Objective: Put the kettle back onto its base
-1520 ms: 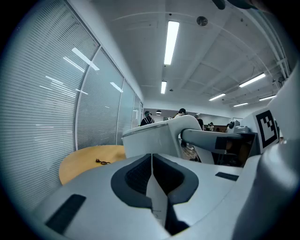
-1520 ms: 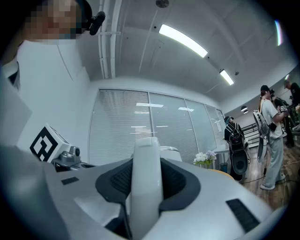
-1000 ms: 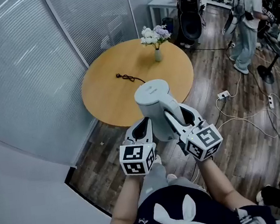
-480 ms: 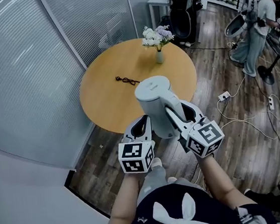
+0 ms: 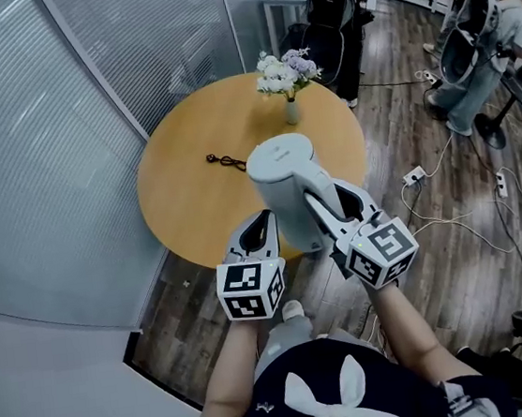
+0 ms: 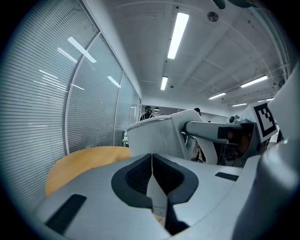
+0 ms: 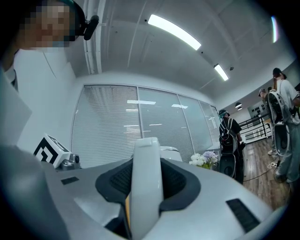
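the kettle (image 5: 285, 186), pale grey with its lid on, hangs in the air at the centre of the head view, over the near edge of the round wooden table (image 5: 185, 207). its handle runs down toward the lower right of the frame into the right gripper (image 5: 335, 211), whose jaws are clamped on it from both sides; the right gripper view shows the white handle filling the gap between the dark pads. the left gripper (image 5: 259, 227) sits just beside the kettle's body at lower left, jaws together with nothing between them, and i cannot tell whether it touches the wall.

on the table further up the frame lie a thin black cord (image 5: 227, 162) at centre left and a small vase of flowers (image 5: 287, 82) near the top edge. no base shows anywhere; it may be hidden behind the kettle.

this looks like the carry step, with the kettle not yet set down. the next move calls for finding the base, bringing the kettle upright over it and lowering it squarely so the bottom seats.
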`<act>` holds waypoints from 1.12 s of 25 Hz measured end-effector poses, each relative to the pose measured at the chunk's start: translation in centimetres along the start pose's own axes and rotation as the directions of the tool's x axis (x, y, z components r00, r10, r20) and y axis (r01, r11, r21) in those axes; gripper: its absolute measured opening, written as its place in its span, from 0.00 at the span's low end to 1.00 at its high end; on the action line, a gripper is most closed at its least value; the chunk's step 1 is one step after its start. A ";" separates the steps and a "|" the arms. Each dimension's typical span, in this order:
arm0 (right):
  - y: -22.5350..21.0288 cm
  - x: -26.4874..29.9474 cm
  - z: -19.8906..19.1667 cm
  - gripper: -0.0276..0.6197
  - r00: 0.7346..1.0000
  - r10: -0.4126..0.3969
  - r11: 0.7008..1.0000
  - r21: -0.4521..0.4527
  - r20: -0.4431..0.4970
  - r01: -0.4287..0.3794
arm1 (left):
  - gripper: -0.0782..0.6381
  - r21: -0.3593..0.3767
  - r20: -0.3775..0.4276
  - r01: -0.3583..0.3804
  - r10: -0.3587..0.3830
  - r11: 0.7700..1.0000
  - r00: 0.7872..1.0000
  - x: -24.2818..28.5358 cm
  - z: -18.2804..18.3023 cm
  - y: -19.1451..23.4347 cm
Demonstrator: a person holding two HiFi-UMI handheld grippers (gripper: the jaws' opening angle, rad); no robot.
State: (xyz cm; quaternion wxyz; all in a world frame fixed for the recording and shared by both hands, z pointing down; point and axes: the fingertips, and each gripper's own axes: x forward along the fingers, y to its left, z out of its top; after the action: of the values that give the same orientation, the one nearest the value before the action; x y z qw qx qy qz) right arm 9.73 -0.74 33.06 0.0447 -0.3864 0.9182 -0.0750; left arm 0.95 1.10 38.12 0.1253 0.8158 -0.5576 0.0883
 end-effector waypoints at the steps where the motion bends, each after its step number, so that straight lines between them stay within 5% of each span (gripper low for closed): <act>1: -0.4 0.6 0.0 0.27 1.000 -0.005 1.000 0.000 -0.001 0.005 | 0.15 -0.002 -0.002 0.006 -0.006 1.000 1.000 0.6 0.1 0.4; 9: -3.4 6.9 0.3 0.27 0.998 -0.056 0.998 0.004 -0.007 0.056 | 0.15 -0.008 -0.018 0.047 -0.047 0.999 0.999 5.5 1.5 5.2; 28: -5.2 11.3 2.2 0.27 0.989 -0.128 0.991 -0.011 0.071 0.130 | 0.15 -0.014 -0.006 0.083 -0.083 0.996 0.997 7.1 1.2 10.4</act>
State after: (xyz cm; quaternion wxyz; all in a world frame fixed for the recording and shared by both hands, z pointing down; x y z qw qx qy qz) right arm 5.82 -12.66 31.57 0.0690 -0.4478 0.8897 -0.0567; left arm -6.19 -9.22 40.09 0.1363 0.8372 -0.5233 0.0820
